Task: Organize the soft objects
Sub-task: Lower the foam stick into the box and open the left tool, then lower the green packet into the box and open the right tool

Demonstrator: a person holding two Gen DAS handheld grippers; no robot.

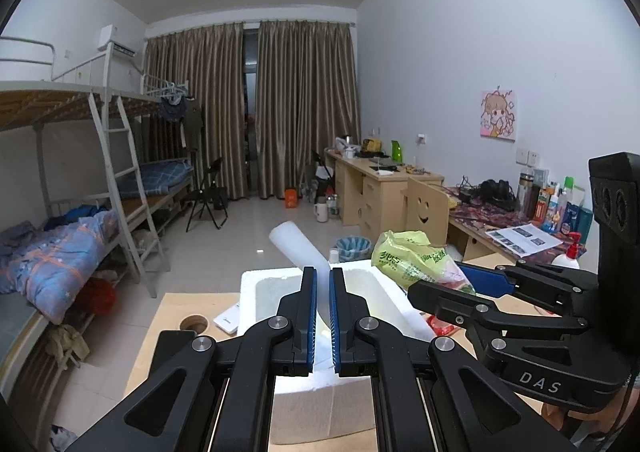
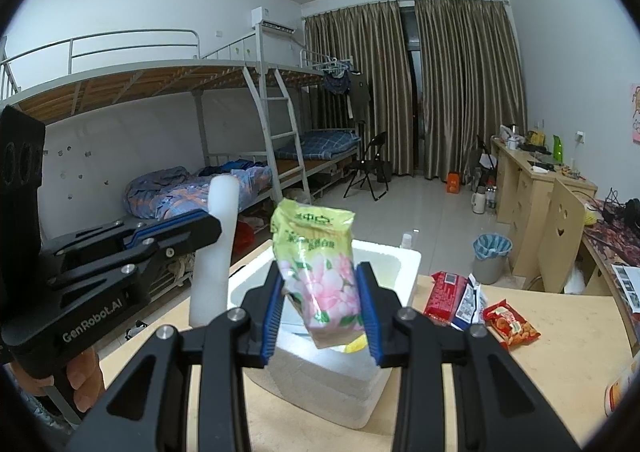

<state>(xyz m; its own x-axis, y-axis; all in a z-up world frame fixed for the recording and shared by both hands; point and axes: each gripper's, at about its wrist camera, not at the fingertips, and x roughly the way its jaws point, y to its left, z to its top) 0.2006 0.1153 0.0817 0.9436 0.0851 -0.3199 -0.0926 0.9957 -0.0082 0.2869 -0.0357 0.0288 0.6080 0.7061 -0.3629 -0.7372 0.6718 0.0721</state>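
Note:
My left gripper (image 1: 322, 312) is shut on a white foam roll (image 1: 298, 246) that sticks up and away over the white foam box (image 1: 250, 292). The roll also shows upright in the right wrist view (image 2: 214, 252), with the left gripper (image 2: 200, 228) clamped on it. My right gripper (image 2: 322, 304) is shut on a yellow-green tissue pack with pink flowers (image 2: 320, 264), held above the foam box (image 2: 404, 268). In the left wrist view the pack (image 1: 412, 258) sits at the tips of the right gripper (image 1: 448, 286).
The wooden table (image 2: 560, 352) carries red and white snack packets (image 2: 446, 290) and an orange snack bag (image 2: 510, 326) right of the box. A round cable hole (image 1: 194, 322) and a white card (image 1: 228, 318) lie left of the box. A desk, a chair and a bunk bed stand behind.

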